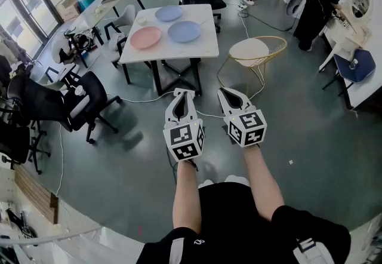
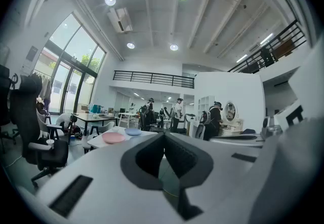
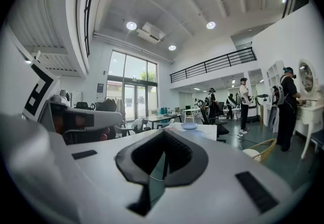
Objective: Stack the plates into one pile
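Note:
On a white table [image 1: 203, 48] ahead lie three plates, apart from each other: a pink plate [image 1: 145, 37] at the left, a blue plate [image 1: 184, 31] at the right and a second blue plate [image 1: 168, 13] behind them. My left gripper [image 1: 181, 93] and right gripper [image 1: 222, 92] are held side by side over the floor, well short of the table, both shut and empty. In the left gripper view the pink plate [image 2: 113, 137] and a blue plate [image 2: 133, 131] show far off. The right gripper view shows one blue plate [image 3: 189, 125] beyond the closed jaws.
A wire chair with a white seat [image 1: 250, 52] stands right of the table. Black office chairs [image 1: 71, 101] are at the left, with more desks [image 1: 89, 12] behind. People stand at the far end [image 1: 316, 0]. A white cable [image 1: 143, 100] runs across the grey floor.

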`<action>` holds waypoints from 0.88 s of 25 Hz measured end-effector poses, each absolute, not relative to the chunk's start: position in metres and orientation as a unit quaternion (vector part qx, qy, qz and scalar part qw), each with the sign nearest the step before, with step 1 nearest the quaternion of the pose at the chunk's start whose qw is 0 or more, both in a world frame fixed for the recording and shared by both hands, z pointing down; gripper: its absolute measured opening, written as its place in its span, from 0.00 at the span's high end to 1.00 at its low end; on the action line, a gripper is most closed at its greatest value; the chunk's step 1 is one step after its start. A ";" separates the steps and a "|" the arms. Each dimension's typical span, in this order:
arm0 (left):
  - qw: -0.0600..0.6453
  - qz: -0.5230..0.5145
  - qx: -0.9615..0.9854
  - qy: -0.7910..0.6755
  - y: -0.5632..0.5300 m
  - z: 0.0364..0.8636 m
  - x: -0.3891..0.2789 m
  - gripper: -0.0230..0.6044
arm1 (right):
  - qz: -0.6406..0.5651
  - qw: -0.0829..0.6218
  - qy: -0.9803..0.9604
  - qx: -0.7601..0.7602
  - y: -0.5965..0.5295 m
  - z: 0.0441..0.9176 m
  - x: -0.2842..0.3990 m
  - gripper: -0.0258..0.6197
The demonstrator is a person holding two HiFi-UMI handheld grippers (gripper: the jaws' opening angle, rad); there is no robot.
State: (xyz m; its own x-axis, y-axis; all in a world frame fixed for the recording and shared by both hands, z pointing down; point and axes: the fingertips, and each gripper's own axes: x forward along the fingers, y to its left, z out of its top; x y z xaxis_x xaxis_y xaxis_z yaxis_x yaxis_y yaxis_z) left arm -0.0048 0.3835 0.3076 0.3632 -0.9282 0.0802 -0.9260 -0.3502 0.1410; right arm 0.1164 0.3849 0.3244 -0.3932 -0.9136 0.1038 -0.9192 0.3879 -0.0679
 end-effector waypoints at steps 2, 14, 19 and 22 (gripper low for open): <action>0.083 -0.004 0.821 -0.565 0.381 0.312 -0.008 0.94 | 0.055 0.025 -0.834 0.548 0.383 0.325 0.113 0.95; 0.109 0.001 0.820 -0.561 0.365 0.336 -0.013 0.94 | 0.082 -0.011 -0.839 0.537 0.374 0.338 0.109 0.95; 0.109 0.005 0.819 -0.563 0.361 0.337 -0.011 0.94 | 0.083 -0.004 -0.830 0.551 0.378 0.341 0.126 0.95; 0.093 0.008 0.831 -0.548 0.361 0.327 0.002 0.94 | 0.085 0.019 -0.822 0.562 0.373 0.346 0.135 0.95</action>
